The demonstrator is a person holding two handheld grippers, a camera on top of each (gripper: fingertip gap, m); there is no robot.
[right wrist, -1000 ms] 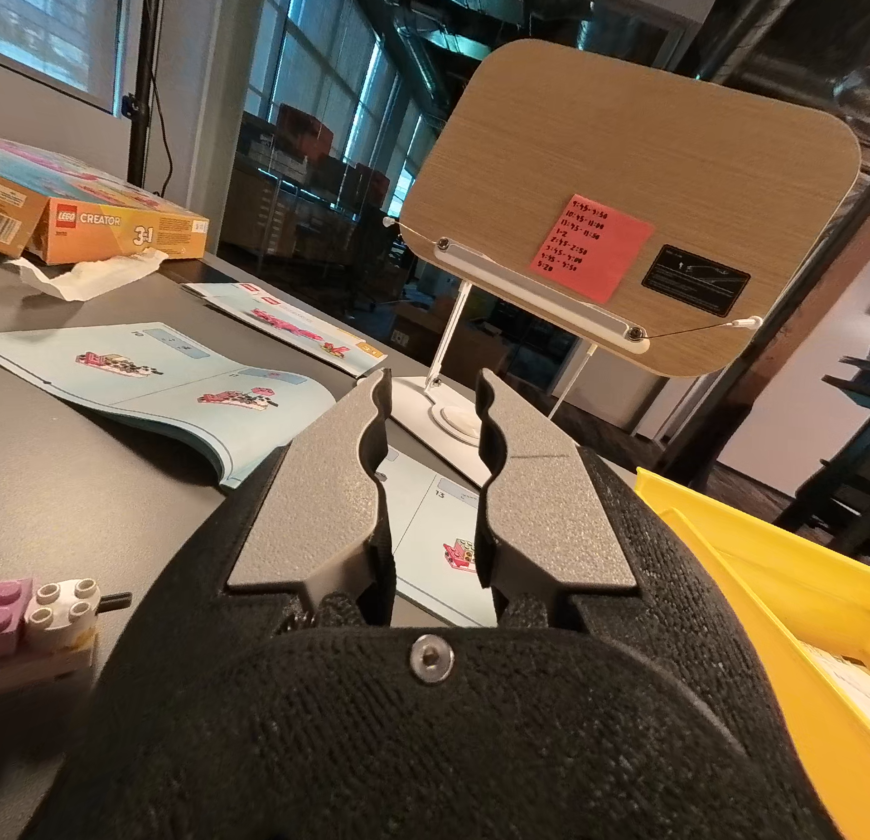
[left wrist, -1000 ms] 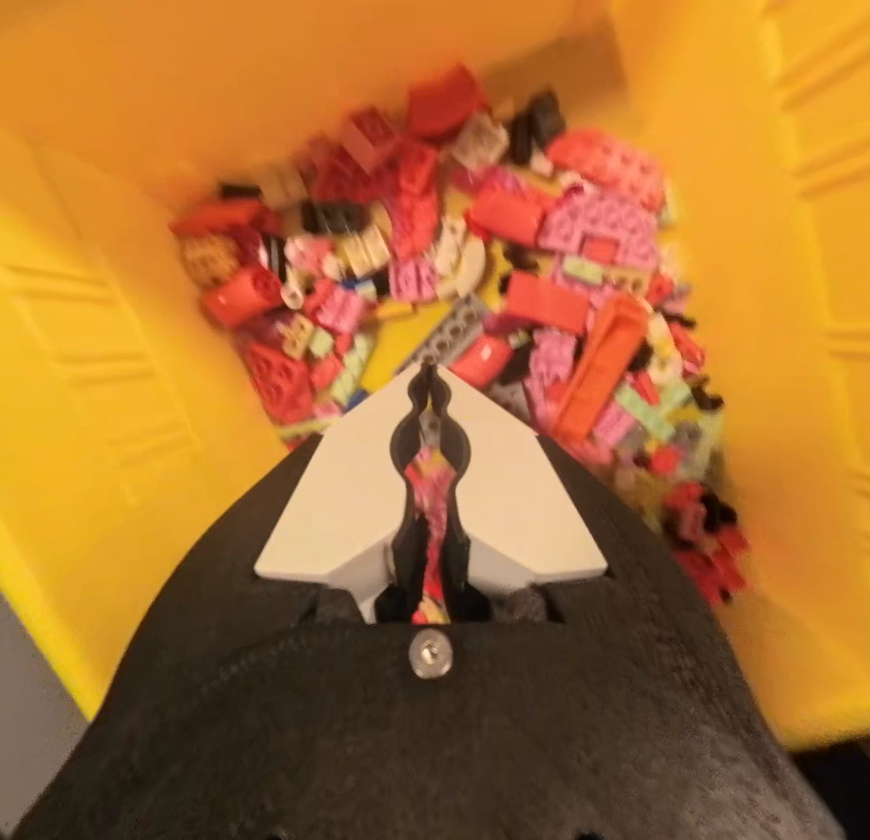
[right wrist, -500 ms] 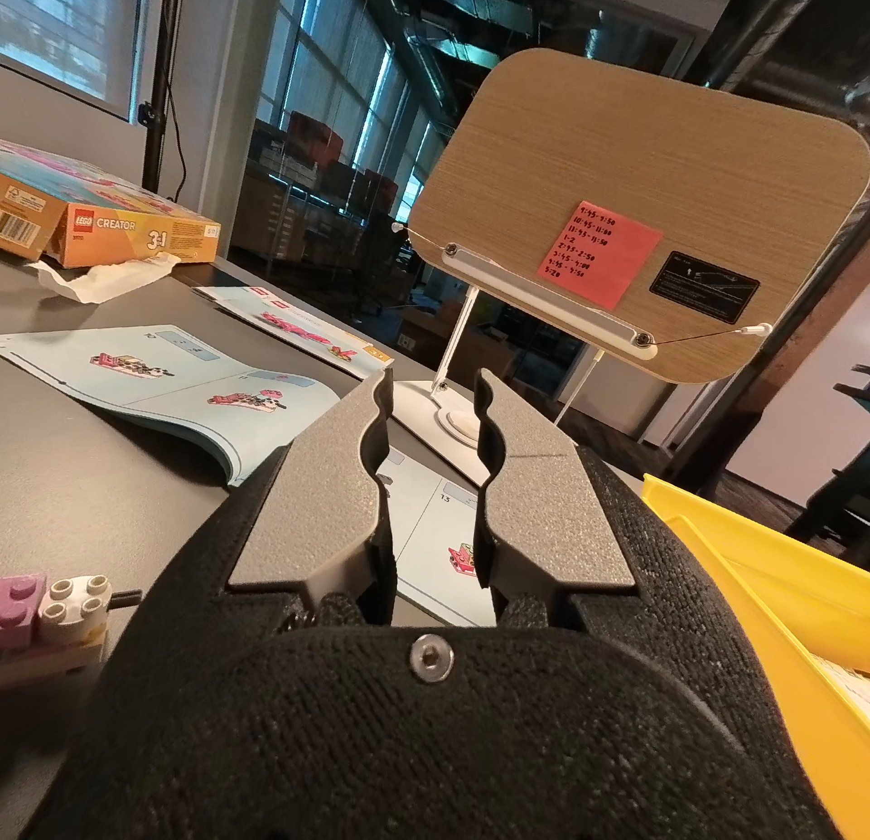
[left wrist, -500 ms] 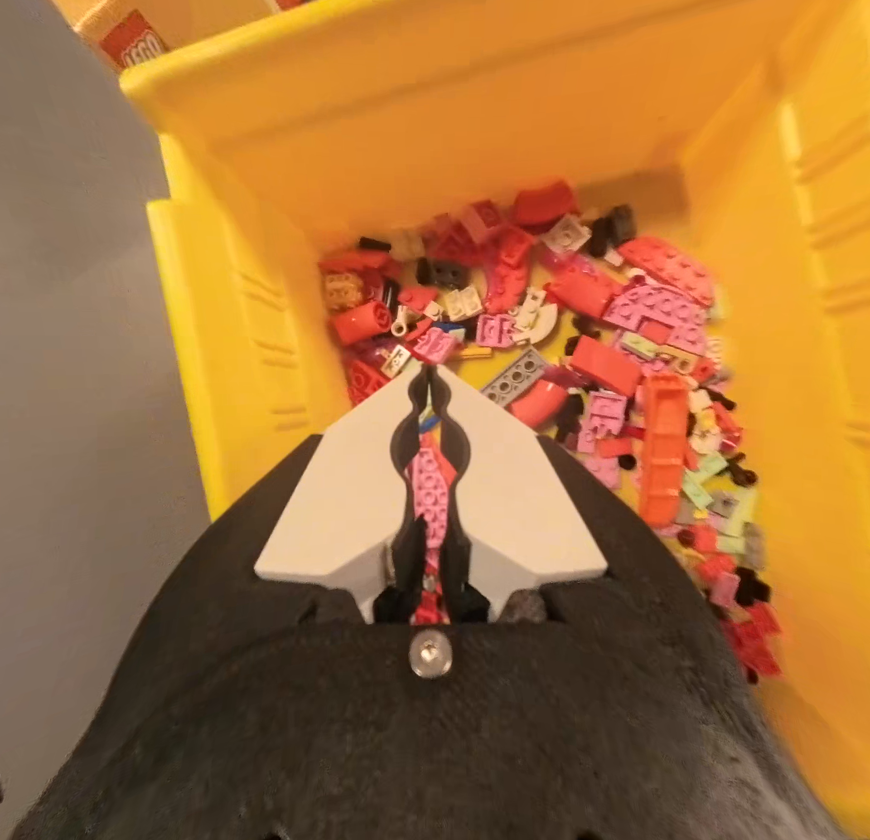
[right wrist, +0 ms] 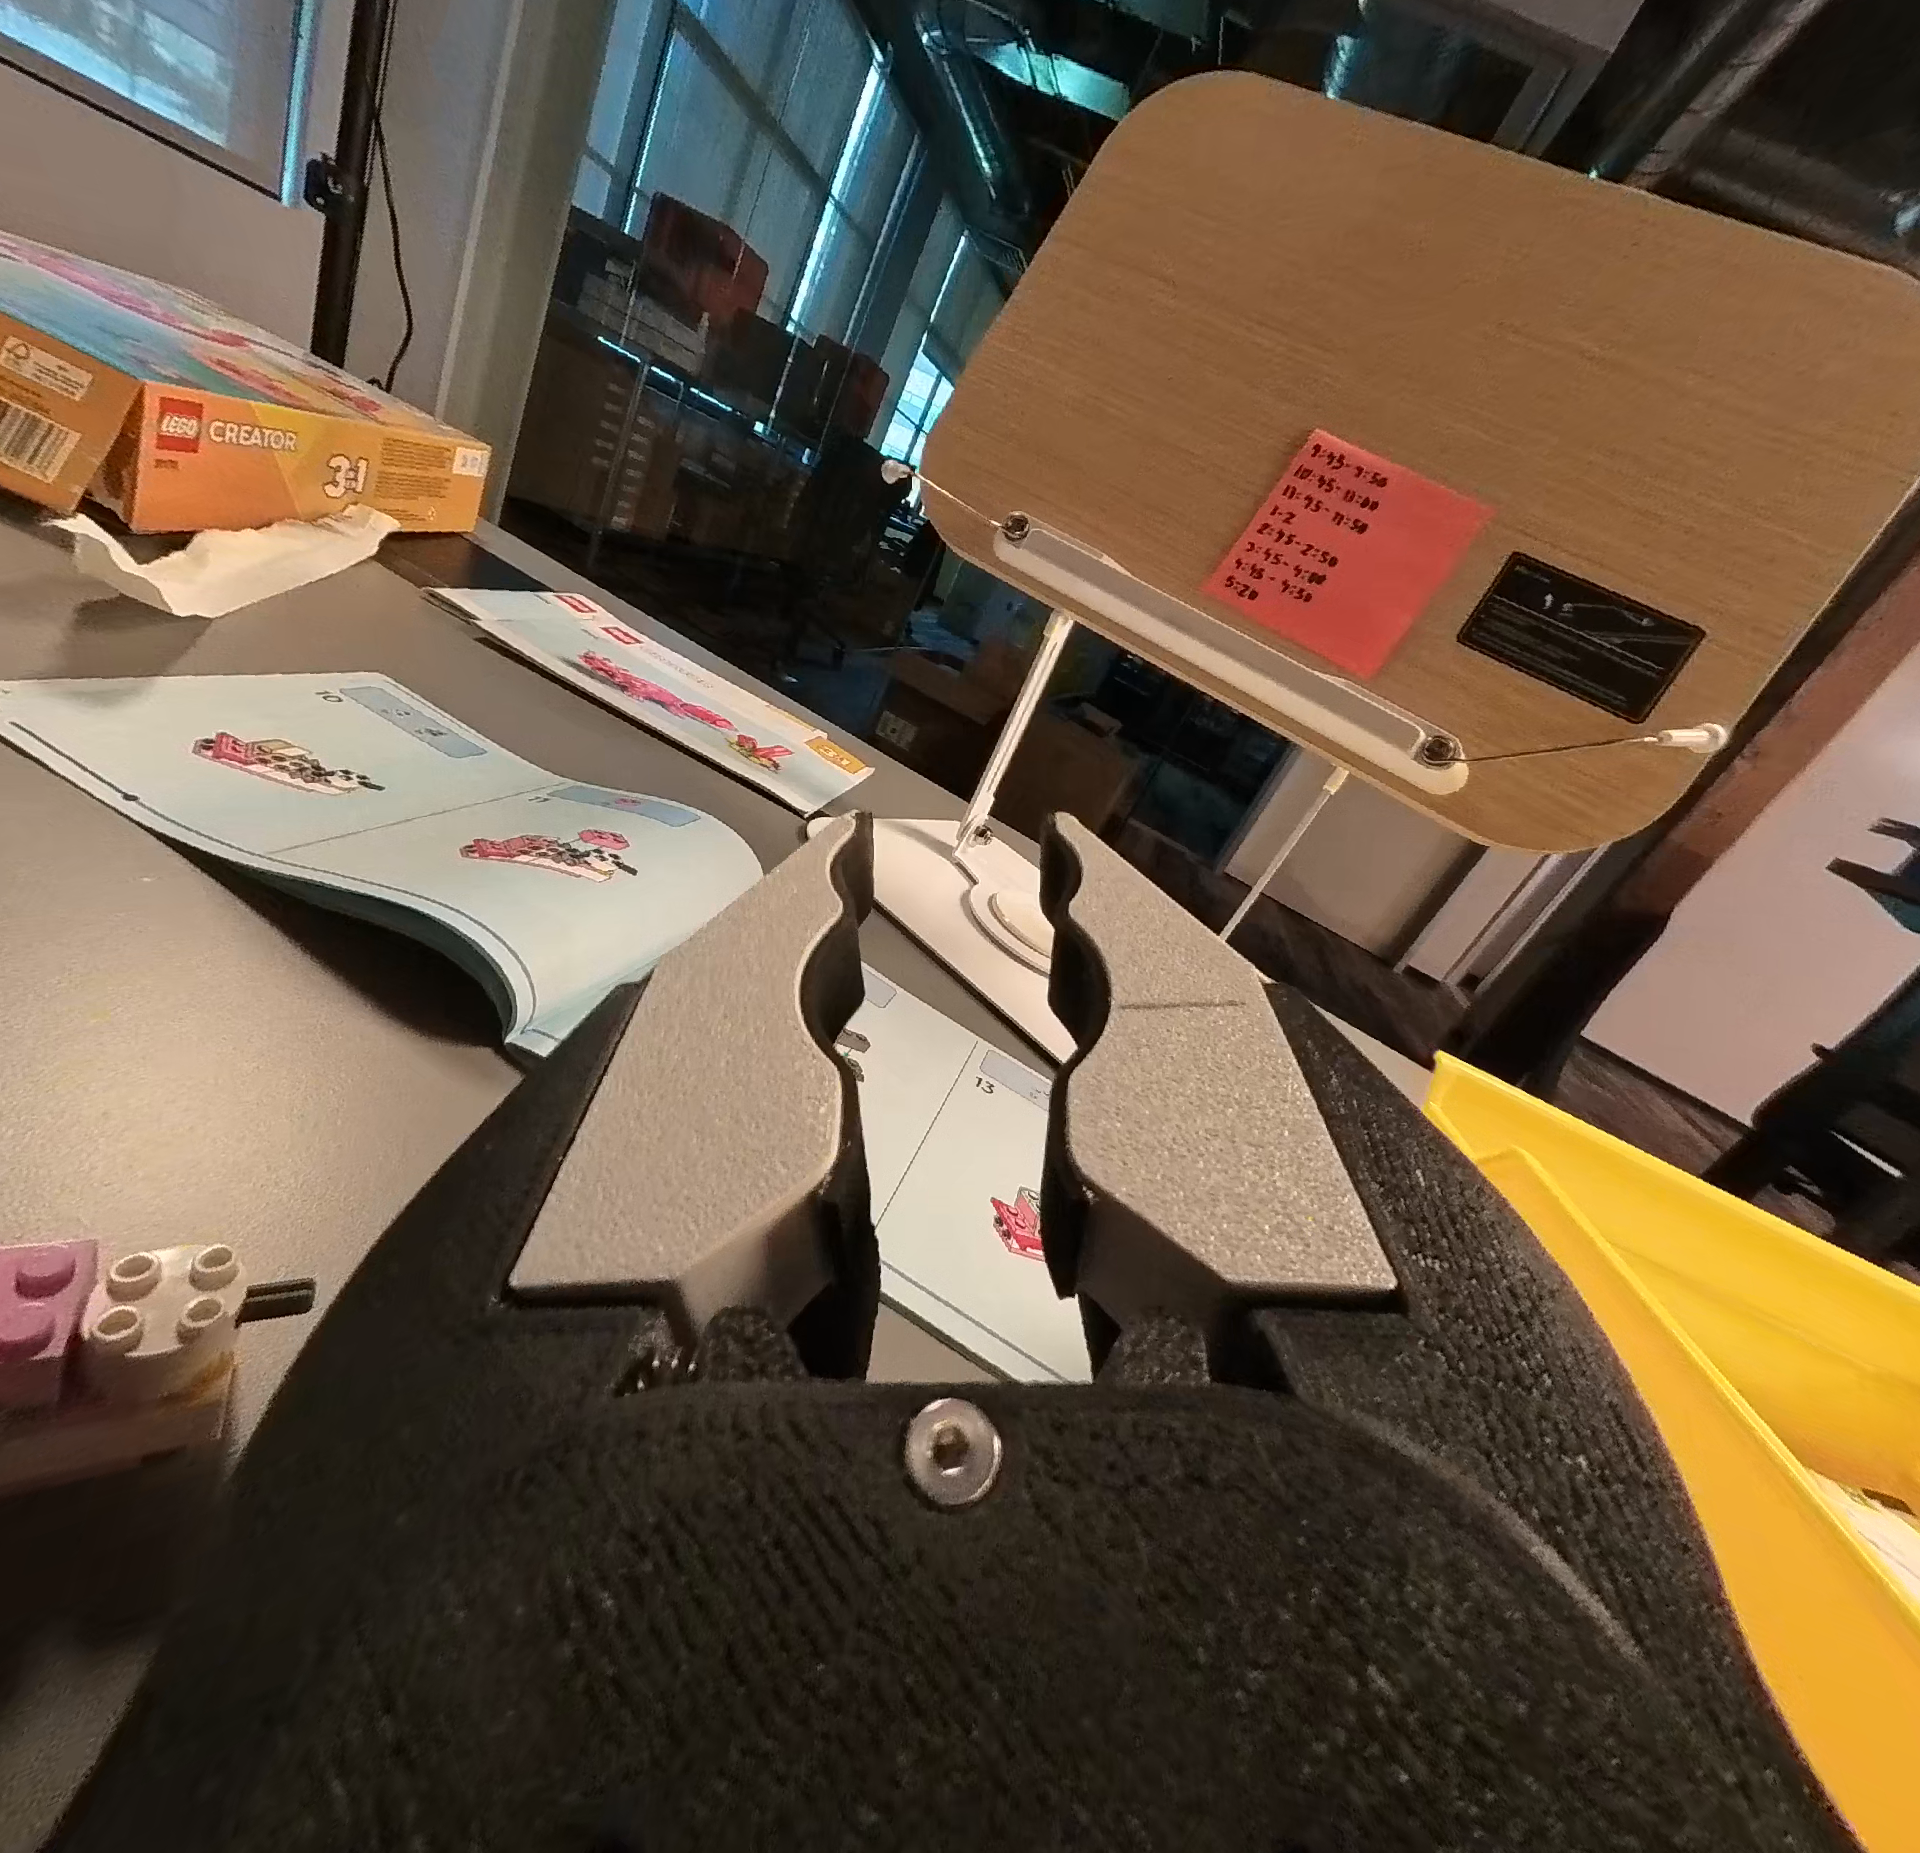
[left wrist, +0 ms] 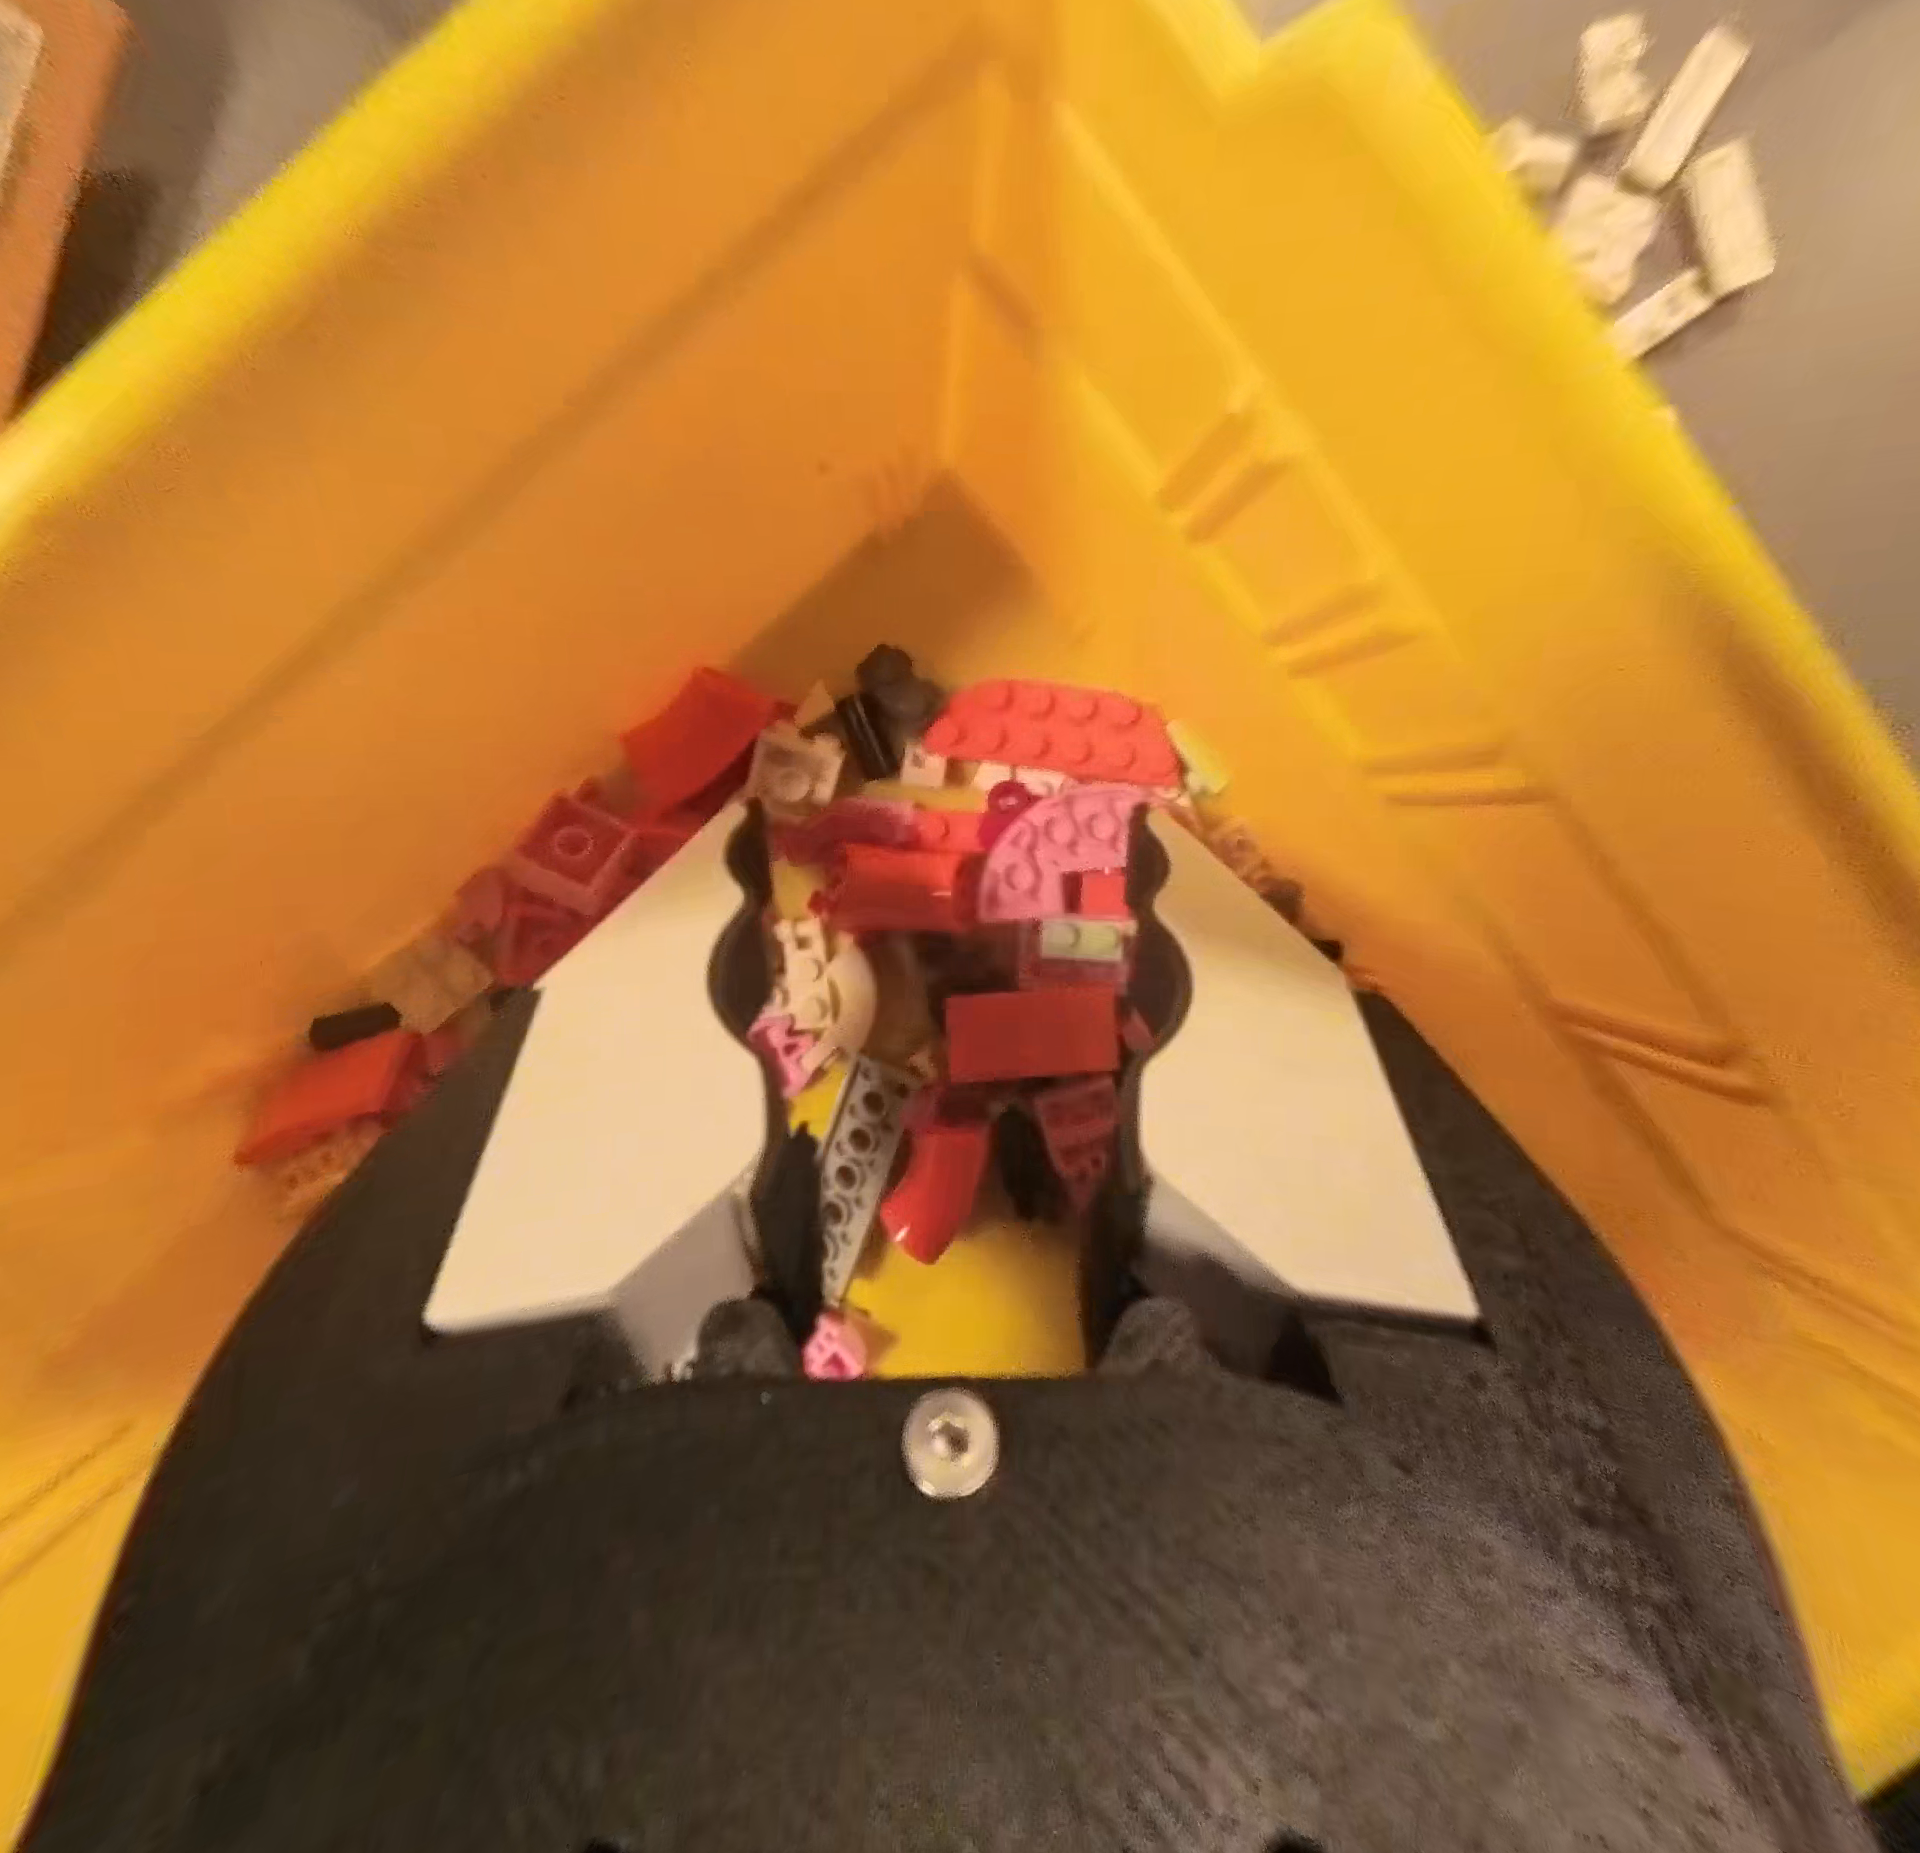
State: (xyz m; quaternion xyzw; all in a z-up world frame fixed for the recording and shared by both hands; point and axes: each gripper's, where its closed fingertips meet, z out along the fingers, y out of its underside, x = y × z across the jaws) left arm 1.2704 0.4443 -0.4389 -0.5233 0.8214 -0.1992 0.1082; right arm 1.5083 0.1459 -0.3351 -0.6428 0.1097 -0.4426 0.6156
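Left jaws: left gripper stands wide open inside the yellow bin, grasping nothing; the pile of bricks lies between and ahead of the fingers.
Right jaws: right gripper is partly open and empty, above the open booklet.
Hidden: left view blurred; small bricks hard to tell apart.
Surface: grey surface carries a wooden stand and orange box.
Room: dim, large windows.

Left tool: jaws wide apart, nothing gripped, lowered into the yellow bin directly over its brick pile. Right tool: jaws partly apart, nothing gripped, above the open instruction booklet, left of the yellow bin.
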